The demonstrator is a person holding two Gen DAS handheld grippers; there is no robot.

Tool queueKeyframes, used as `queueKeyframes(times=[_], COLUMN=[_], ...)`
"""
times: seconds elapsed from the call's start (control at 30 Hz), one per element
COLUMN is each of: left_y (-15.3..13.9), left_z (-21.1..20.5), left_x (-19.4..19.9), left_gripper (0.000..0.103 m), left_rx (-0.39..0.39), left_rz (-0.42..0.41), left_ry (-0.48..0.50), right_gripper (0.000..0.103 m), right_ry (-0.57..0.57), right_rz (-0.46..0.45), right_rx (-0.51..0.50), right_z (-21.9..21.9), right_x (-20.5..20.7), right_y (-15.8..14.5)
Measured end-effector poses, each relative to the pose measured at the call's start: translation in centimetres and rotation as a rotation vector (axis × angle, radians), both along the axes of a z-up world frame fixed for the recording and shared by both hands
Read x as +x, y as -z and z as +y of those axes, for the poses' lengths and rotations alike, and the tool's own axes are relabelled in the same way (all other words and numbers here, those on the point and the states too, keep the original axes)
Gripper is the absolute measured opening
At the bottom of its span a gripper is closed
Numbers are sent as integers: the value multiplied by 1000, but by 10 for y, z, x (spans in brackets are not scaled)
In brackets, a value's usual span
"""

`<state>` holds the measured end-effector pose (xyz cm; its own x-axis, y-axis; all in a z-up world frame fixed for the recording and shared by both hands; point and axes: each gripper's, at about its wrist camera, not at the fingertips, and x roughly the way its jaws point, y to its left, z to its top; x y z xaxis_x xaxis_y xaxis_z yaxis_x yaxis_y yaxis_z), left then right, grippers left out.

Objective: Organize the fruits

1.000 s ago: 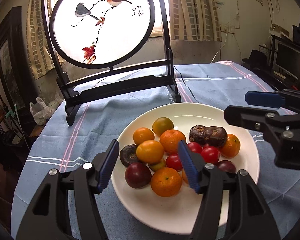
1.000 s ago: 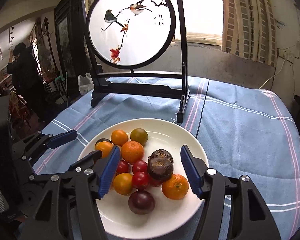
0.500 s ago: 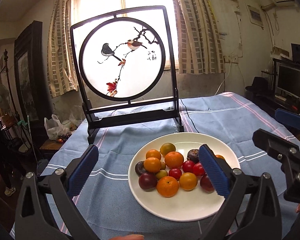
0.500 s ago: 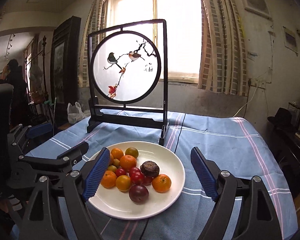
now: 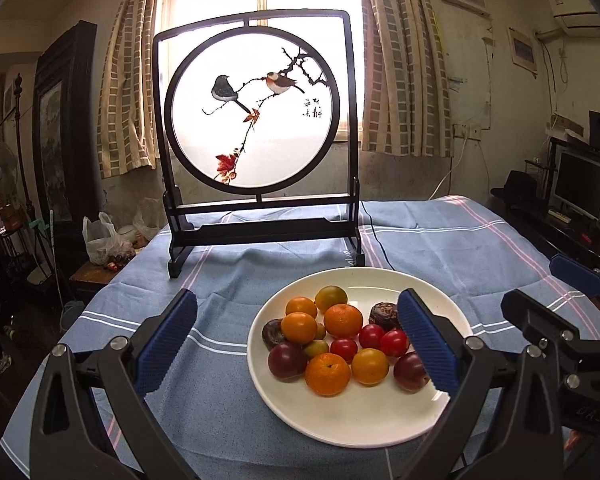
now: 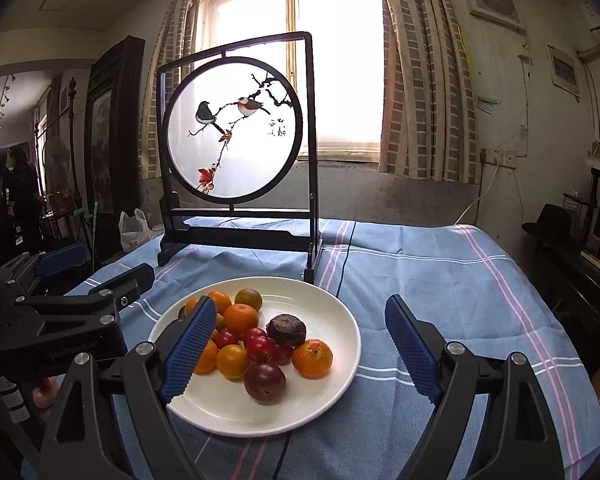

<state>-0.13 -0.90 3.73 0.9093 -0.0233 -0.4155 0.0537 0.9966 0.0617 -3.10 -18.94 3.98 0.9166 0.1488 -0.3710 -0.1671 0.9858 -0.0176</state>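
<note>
A white plate [image 5: 360,420] on the blue striped tablecloth [image 5: 440,248] holds several mandarins [image 5: 327,373], cherry tomatoes [image 5: 344,349], dark plums [image 5: 287,360] and wrinkled brown fruits [image 5: 384,315]. My left gripper [image 5: 297,298] hovers short of the plate, open wide, with nothing touching its pads. In the right wrist view the plate [image 6: 320,400] lies ahead of my right gripper [image 6: 300,304], whose jaws are opening with nothing held between them. A mandarin [image 6: 312,358] and a plum [image 6: 265,382] lie nearest it. Each gripper shows at the other view's edge [image 5: 536,280] [image 6: 112,262].
A round bird-painted screen on a black stand [image 5: 256,120] stands behind the plate, and a black cable [image 5: 380,248] runs from it. A plastic bag [image 5: 100,240] sits off the table's left. A monitor [image 5: 580,188] is at the right. A person [image 6: 20,200] stands far left.
Both grippers have drawn back from the plate and tilted up, so the plate looks smaller and farther. Both pairs of jaws have spread wider. The fruit has not moved.
</note>
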Motion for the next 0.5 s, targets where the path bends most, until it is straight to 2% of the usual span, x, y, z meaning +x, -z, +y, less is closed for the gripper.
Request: queueKeyframes(times=[0.17, 0.37, 0.5], left_y=[6, 10, 13], left_z=[-3, 0, -2], left_x=[2, 1, 1], left_gripper=[98, 98, 98], left_rx=[11, -17, 0], left_rz=[16, 37, 45], left_ry=[5, -6, -18], right_gripper=[88, 88, 88], right_ry=[-3, -3, -10], right_rz=[9, 8, 13], right_rx=[-26, -35, -47], right_z=[5, 7, 11], right_x=[1, 0, 0], right_y=[4, 6, 8])
